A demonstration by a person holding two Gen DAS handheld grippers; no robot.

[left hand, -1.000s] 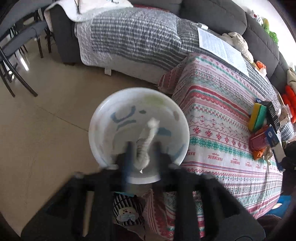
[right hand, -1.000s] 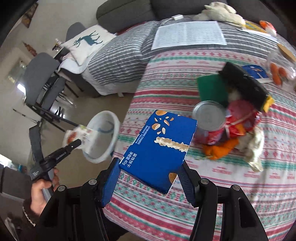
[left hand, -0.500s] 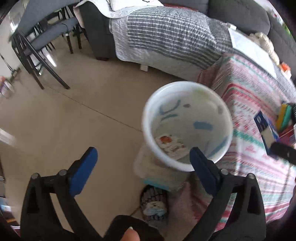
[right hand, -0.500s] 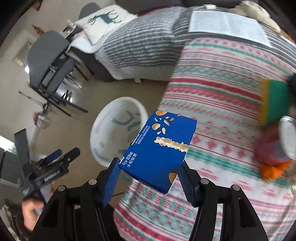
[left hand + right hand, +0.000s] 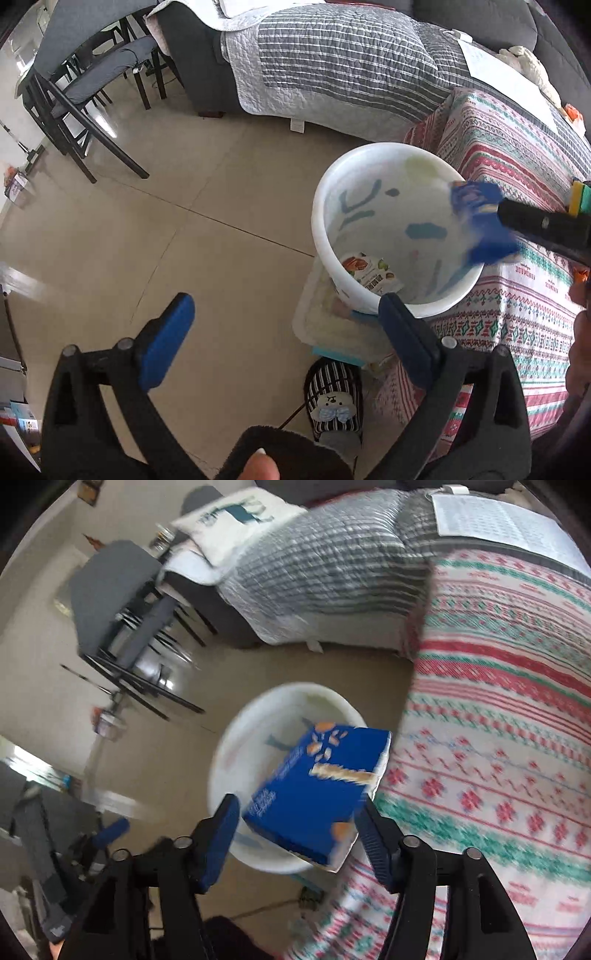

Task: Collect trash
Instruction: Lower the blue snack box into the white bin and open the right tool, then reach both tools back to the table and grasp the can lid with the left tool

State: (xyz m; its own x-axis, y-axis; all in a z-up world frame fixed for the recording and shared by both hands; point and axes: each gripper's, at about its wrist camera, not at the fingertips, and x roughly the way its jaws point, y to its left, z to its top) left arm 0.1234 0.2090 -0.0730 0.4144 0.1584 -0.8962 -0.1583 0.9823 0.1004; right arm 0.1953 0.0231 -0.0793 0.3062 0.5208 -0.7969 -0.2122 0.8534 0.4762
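Trash so far: one snack wrapper lies at the bottom of a white bin, which stands on the floor just beside the table's near-left corner. A blue box hangs over the bin's mouth, between the fingers of the right gripper. Those fingers look spread slightly wider than the box, with a gap on the left side, and the view is blurred, so I cannot tell whether the box is clamped or already let go. The left gripper hovers over the floor beside the bin, fingers wide apart and holding nothing.

Judging from this, the job is partly done: one piece binned, a second at the point of dropping. A green and yellow sponge shows at the table's left edge; whether more trash remains on the patterned tablecloth is out of view.
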